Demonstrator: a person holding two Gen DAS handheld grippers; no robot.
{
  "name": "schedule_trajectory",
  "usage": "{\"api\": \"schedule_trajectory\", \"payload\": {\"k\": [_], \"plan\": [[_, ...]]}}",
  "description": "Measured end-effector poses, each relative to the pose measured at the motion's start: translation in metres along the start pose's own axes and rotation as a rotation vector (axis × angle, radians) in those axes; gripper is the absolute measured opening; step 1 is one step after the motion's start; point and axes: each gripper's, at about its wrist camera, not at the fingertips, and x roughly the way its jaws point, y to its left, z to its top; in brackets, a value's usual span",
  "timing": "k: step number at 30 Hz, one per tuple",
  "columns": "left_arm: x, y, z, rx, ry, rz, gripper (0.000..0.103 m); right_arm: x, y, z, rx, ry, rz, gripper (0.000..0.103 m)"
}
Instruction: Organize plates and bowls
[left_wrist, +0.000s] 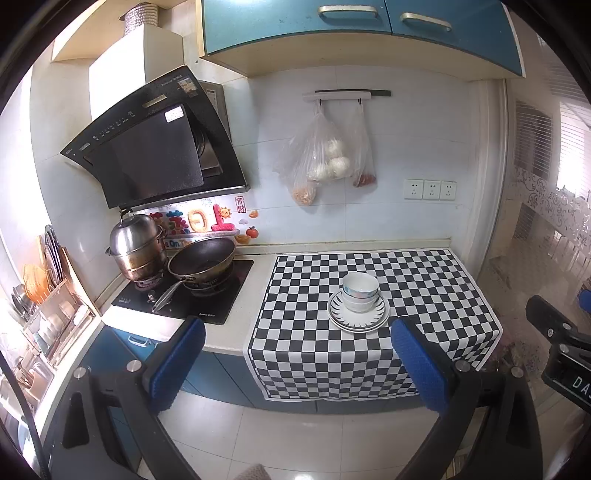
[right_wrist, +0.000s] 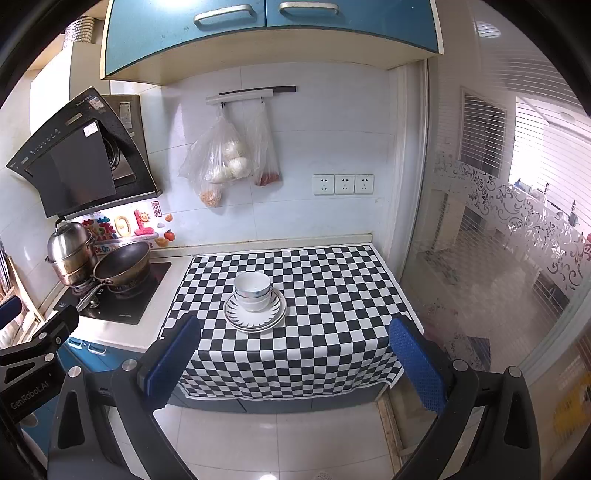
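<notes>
Stacked white bowls (left_wrist: 360, 291) with a blue band sit on stacked black-and-white patterned plates (left_wrist: 376, 317) in the middle of the checkered cloth (left_wrist: 436, 295). The right wrist view shows the same bowls (right_wrist: 253, 290), plates (right_wrist: 277, 312) and cloth (right_wrist: 332, 288). My left gripper (left_wrist: 297, 339) is open and empty, held back from the counter, above the floor. My right gripper (right_wrist: 293, 338) is open and empty, also short of the counter edge. Neither touches the dishes.
A stove (left_wrist: 184, 299) to the left carries a dark pan (left_wrist: 201, 262) and a steel steamer pot (left_wrist: 136, 247). A dish rack (left_wrist: 48, 314) stands at the far left. Plastic bags (left_wrist: 325, 158) hang on the wall. A glass partition (right_wrist: 498, 240) bounds the right side.
</notes>
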Motion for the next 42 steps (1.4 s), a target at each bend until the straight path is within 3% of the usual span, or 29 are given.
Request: {"api": "schedule_trajectory", "payload": {"k": [42], "plan": [[-0.010,0.010,0.001,0.016,-0.024,0.017,0.103,0.000,0.018,0.000,-0.013,-0.004,0.015,0.103]]}}
